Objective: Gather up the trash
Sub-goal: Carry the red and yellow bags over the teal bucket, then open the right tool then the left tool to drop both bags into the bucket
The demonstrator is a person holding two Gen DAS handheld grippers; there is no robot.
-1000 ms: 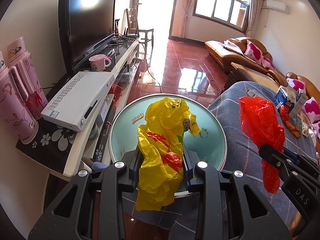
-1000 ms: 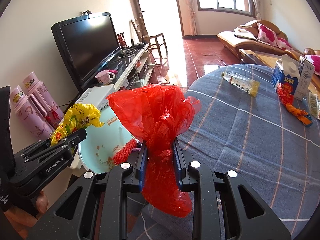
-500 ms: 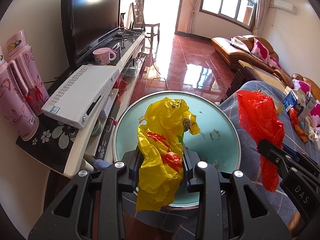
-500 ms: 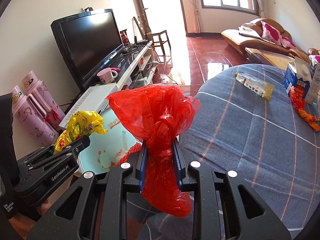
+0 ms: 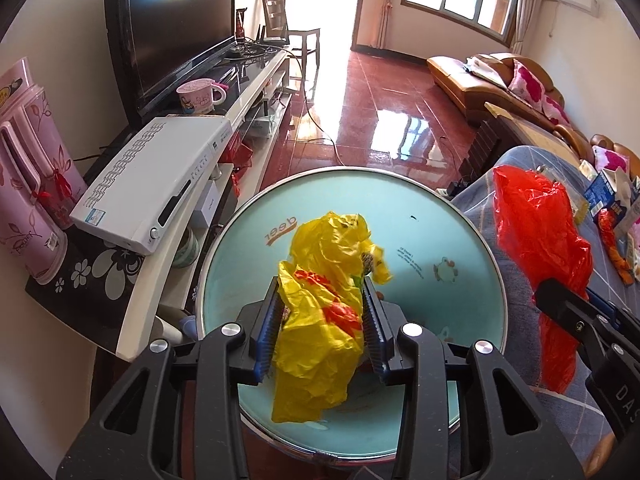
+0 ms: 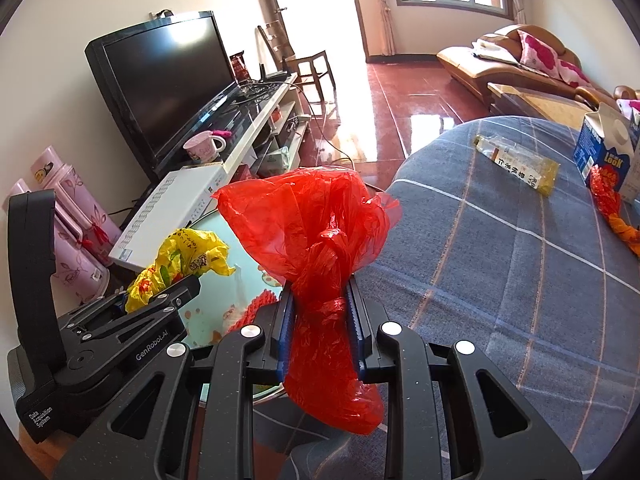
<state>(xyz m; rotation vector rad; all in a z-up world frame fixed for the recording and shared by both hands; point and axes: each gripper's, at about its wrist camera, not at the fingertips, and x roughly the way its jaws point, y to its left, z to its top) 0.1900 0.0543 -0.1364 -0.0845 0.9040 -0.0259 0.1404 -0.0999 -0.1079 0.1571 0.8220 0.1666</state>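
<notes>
Over the pale-green basin [image 5: 440, 220] hangs the yellow bag [image 5: 324, 312] between the left gripper [image 5: 322, 320]'s opening jaws — light, limp, crinkly; the right gripper [image 6: 322, 320] pinches the red bag [image 6: 316, 240] just under its knot (likely the surest hold) — glossy, thin film

A: Where's the yellow bag [image 5: 320, 312]?

B: Crumpled, red-printed, hanging upright over the pale blue basin [image 5: 420, 240], whose rim shows around it from nine to three o'clock.

A: And the red bag [image 6: 324, 280]?

B: Knotted, translucent, upright at the yellow one's three o'clock.
</notes>
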